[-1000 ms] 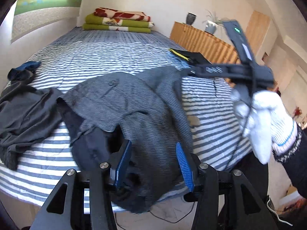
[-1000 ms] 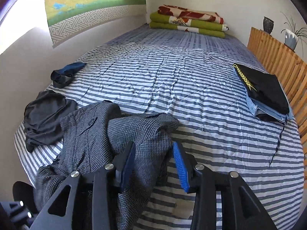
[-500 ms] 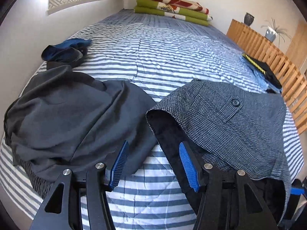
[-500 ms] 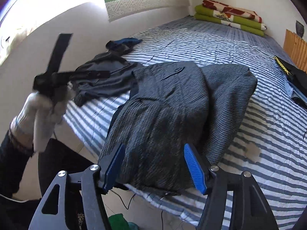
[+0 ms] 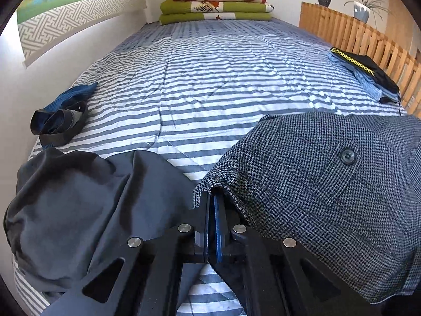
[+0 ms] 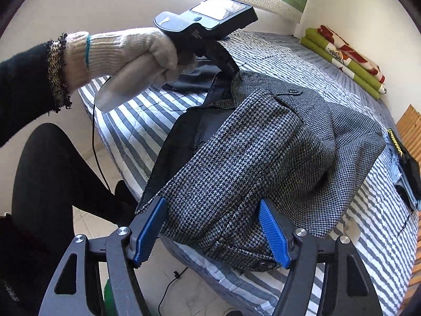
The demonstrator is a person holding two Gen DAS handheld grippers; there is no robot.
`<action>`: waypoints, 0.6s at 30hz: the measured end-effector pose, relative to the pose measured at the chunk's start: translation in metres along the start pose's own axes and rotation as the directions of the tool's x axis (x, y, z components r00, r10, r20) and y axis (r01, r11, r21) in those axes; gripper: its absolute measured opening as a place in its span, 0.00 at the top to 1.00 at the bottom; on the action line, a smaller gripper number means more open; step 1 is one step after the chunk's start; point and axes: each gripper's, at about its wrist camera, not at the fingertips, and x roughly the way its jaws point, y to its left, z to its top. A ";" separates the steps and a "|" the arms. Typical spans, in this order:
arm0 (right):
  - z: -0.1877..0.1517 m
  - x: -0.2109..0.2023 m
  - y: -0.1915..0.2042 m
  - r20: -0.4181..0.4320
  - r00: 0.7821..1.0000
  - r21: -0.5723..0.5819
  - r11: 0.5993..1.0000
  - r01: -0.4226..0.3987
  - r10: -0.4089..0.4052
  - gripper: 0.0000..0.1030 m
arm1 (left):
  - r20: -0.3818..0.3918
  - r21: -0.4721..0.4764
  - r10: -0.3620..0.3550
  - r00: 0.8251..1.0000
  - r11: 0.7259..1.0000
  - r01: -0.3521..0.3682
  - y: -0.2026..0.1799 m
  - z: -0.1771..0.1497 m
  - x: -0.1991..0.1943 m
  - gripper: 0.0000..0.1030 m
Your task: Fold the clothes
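- My left hand-held gripper (image 5: 212, 210) is clamped tight on the edge of the houndstooth jacket (image 5: 329, 184), with the blue pads pressed together where the fabric folds over them.
- My right hand-held gripper (image 6: 213, 233) has its jaws spread wide, one on each side of the jacket's hem; the pads are not pressing on the cloth.
- The jacket lies bunched at the near edge of the bed (image 5: 210, 84), partly hanging over it.
- A dark grey garment (image 5: 73, 210) sits crumpled at the near left corner, just beside the jacket.
- A blue and black item (image 5: 60, 115) lies by the left edge.
- Folded clothes (image 5: 365, 71) are stacked at the right edge, and folded blankets (image 5: 215, 8) at the far edge.
- My gloved left hand (image 6: 126, 58) shows in the right view.
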 end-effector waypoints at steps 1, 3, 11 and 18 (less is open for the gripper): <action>0.000 -0.001 0.000 0.005 1.000 -0.007 1.000 0.009 -0.009 0.43 | 0.010 -0.011 -0.015 1.000 1.000 0.015 0.002 0.002 -0.002 0.98; 0.003 -0.004 -0.003 0.006 0.999 -0.001 0.999 0.035 -0.035 0.64 | 0.035 -0.045 -0.030 0.999 0.998 0.031 0.009 0.005 -0.013 0.98; 0.005 -0.031 -0.042 0.068 0.998 0.169 0.986 -0.001 -0.010 0.91 | 0.138 -0.199 -0.073 0.988 0.975 0.100 0.050 0.023 -0.074 0.98; 0.020 -0.057 -0.067 0.166 0.986 0.263 0.964 -0.048 0.003 0.92 | 0.188 -0.233 -0.032 0.982 0.970 0.076 0.079 0.039 -0.121 0.98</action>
